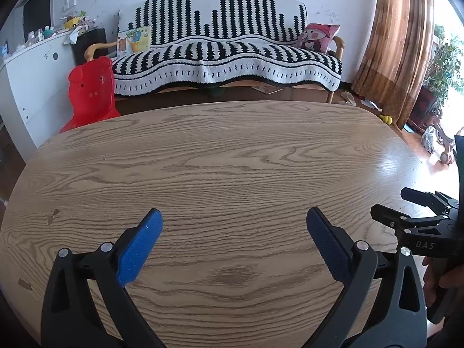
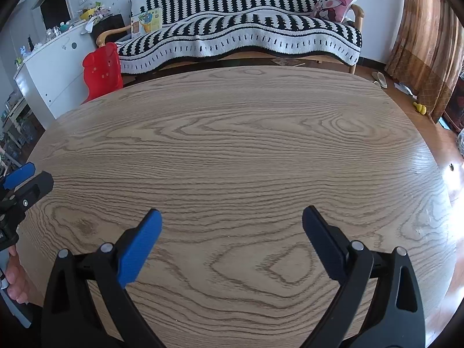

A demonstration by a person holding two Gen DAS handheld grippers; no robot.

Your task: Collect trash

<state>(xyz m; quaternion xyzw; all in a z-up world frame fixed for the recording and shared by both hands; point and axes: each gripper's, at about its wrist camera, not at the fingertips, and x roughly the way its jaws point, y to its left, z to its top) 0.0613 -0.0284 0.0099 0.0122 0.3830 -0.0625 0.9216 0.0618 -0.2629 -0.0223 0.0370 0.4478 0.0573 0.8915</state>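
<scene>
My left gripper (image 1: 234,217) hangs open over a wooden table (image 1: 220,150), its blue pads wide apart with nothing between them. My right gripper (image 2: 232,216) is likewise open above the same table (image 2: 232,133), holding nothing. In the left wrist view the right gripper's black body (image 1: 420,226) shows at the right edge, held by a hand (image 1: 438,278). In the right wrist view the left gripper's blue-tipped finger (image 2: 20,177) shows at the left edge. No trash is visible on the tabletop in either view.
Behind the table stands a sofa (image 1: 232,49) under a black-and-white cover, with a pink cushion (image 1: 317,37) and a picture book (image 1: 134,40). A red plastic chair (image 1: 91,92) and a white cabinet (image 1: 34,75) are at the left. Brown curtains (image 1: 391,43) hang at the right; small items lie on the floor.
</scene>
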